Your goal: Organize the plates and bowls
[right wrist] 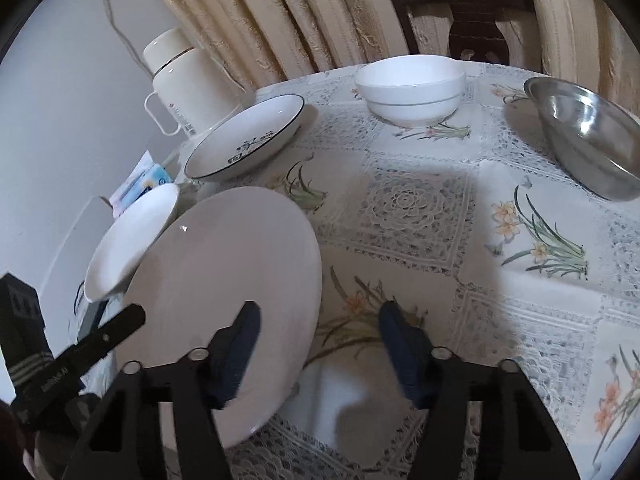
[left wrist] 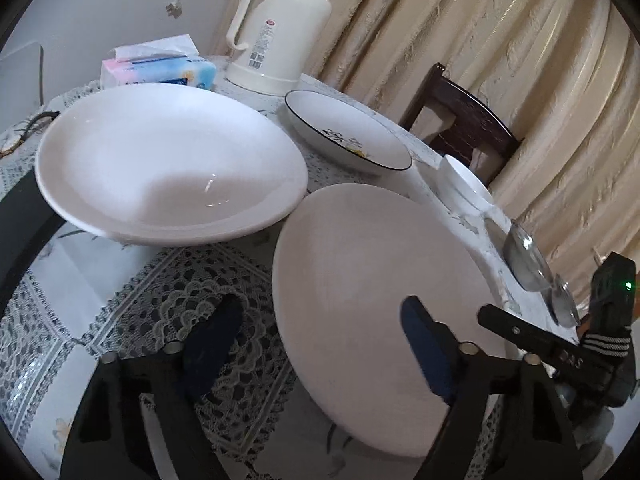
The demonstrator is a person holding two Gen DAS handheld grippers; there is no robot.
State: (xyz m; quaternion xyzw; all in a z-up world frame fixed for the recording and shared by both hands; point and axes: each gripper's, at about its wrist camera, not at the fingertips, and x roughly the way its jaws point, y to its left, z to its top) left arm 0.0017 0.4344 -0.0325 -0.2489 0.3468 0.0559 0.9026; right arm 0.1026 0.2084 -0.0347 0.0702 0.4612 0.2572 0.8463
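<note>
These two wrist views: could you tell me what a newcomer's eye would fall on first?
Probably the large plain white plate lying between both open grippers, with the wide white dish just to its left. Farther back stand the cream thermos near the curtain, and a steel bowl on the floral lace tablecloth at the table's right edge.

Each black plastic two-finger gripper, left (left wrist: 320, 344) and right (right wrist: 318, 350), carries dark blue padded fingertips (left wrist: 424, 352) and round silver screws (right wrist: 198, 355). The right one's housing shows a green light and grey striped strapping.
</note>
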